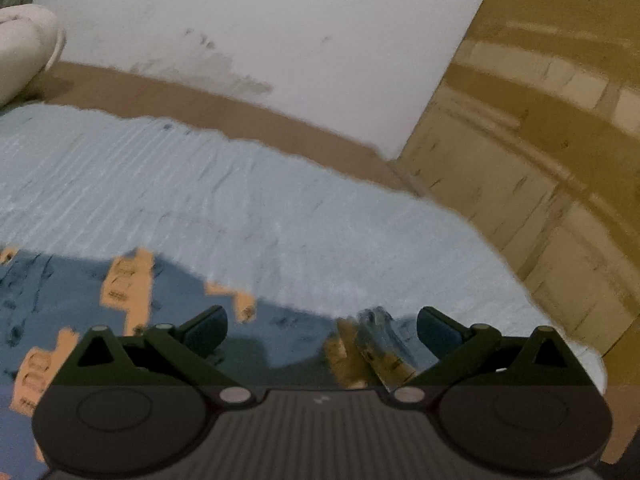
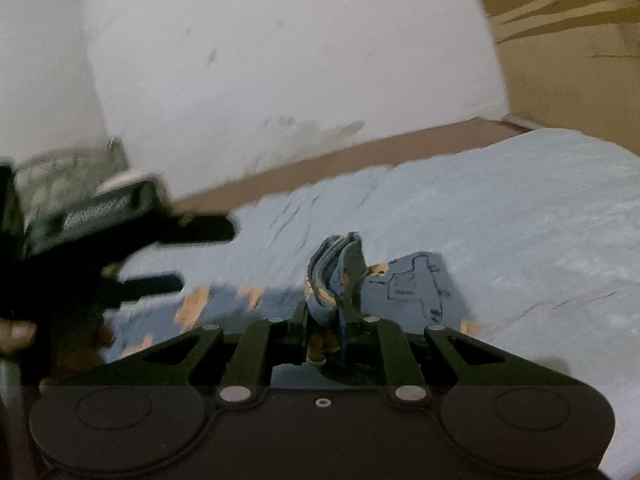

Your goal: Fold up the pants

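The pants (image 1: 64, 292) are blue with orange patches and lie on a light blue bedspread (image 1: 200, 192). My left gripper (image 1: 322, 332) is open, low over the pants' edge, with a bunched bit of fabric (image 1: 372, 344) just inside its right finger. My right gripper (image 2: 325, 320) is shut on a raised fold of the pants (image 2: 336, 268), which sticks up between its fingers. More of the pants (image 2: 416, 288) lies flat beyond it. The left gripper (image 2: 176, 252) shows at the left of the right wrist view, blurred, its fingers apart.
The bedspread (image 2: 500, 208) covers a bed against a white wall (image 1: 260, 20). A brown ledge (image 1: 248, 116) runs along the wall. A tan tiled floor (image 1: 540, 140) lies to the right. A pale pillow (image 1: 24, 44) sits at the far left.
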The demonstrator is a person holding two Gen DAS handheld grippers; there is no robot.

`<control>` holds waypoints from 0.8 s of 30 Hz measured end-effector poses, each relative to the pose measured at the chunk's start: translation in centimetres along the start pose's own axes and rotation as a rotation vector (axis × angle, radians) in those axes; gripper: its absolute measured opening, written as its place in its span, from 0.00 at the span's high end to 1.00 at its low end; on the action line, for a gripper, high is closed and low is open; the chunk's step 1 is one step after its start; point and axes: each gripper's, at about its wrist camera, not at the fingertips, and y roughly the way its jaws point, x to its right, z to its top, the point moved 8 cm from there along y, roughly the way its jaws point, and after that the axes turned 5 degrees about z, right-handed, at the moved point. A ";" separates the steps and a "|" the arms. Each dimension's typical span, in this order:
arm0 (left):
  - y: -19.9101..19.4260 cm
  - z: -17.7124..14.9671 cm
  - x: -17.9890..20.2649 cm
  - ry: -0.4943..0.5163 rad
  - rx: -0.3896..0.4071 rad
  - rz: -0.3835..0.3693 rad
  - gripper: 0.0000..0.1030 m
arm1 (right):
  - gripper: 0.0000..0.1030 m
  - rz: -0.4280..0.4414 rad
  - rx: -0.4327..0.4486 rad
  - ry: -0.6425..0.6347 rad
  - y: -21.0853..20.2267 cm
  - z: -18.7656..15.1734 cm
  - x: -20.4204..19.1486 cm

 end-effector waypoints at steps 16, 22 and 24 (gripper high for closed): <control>5.5 -4.1 1.0 -0.104 -0.232 -0.115 0.12 | 0.80 -0.050 0.019 -0.086 2.5 -4.9 -0.1; 5.4 -4.5 2.3 -0.058 -0.215 -0.012 0.28 | 0.72 -0.089 0.047 -0.216 2.6 -5.7 -1.1; 5.5 -4.5 2.6 -0.052 -0.221 -0.004 0.35 | 0.69 -0.102 0.056 -0.261 2.6 -6.0 -1.5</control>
